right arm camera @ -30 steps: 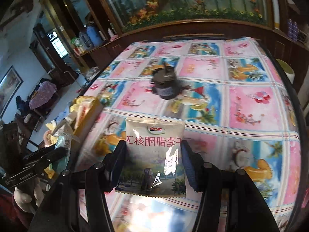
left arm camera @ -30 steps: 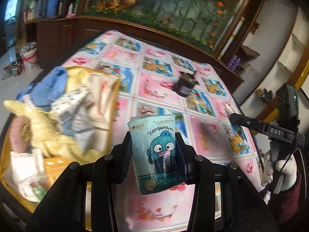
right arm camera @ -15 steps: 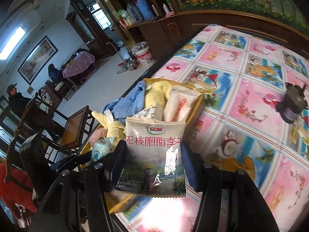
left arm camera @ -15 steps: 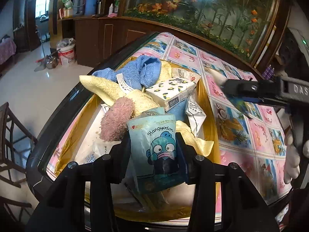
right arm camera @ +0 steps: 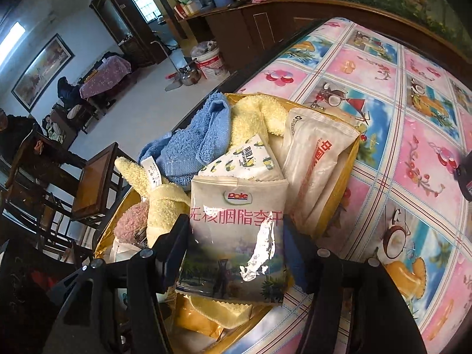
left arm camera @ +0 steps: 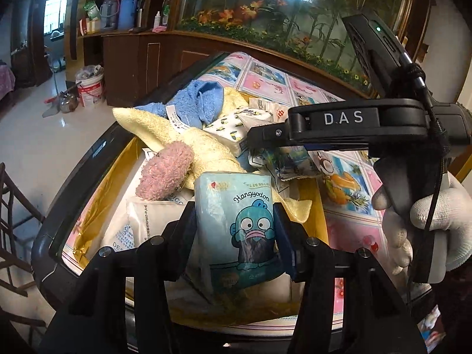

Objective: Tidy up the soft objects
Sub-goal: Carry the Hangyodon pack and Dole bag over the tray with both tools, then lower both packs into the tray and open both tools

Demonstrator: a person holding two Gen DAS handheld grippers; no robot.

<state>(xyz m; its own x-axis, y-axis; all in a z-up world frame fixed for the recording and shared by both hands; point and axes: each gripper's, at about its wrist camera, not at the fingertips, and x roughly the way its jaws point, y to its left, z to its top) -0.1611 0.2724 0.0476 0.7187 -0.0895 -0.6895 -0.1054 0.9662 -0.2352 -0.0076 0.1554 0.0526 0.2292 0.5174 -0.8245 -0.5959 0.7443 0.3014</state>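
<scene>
My left gripper (left arm camera: 234, 227) has a light-blue Hangyodon tissue pack (left arm camera: 244, 224) between its pads, low over the near part of the golden tray (left arm camera: 100, 194). Its jaws are opening, and the pads still touch the pack. My right gripper (right arm camera: 236, 236) holds a Dole snack bag (right arm camera: 236, 230) over the same tray (right arm camera: 348, 177). Those jaws are opening too, with the bag still filling the gap. The left wrist view shows that right gripper (left arm camera: 253, 135) from the side, the bag (left arm camera: 292, 162) hanging under it, a gloved hand (left arm camera: 436, 218) on its handle.
The tray holds a blue towel (left arm camera: 203, 100), a yellow towel (left arm camera: 165, 126), a pink fluffy item (left arm camera: 165, 174), a lemon-print tissue pack (right arm camera: 244, 162) and a white pouch (right arm camera: 315, 159). A dark jar (right arm camera: 466, 180) sits on the patterned tablecloth (right arm camera: 398, 118). A wooden chair (right arm camera: 94, 177) stands beyond the table's edge.
Both grippers swung from over the open tablecloth to above the tray, carrying their packs. The right gripper now reaches in just beyond the left one. Both pairs of jaws stand slightly wider.
</scene>
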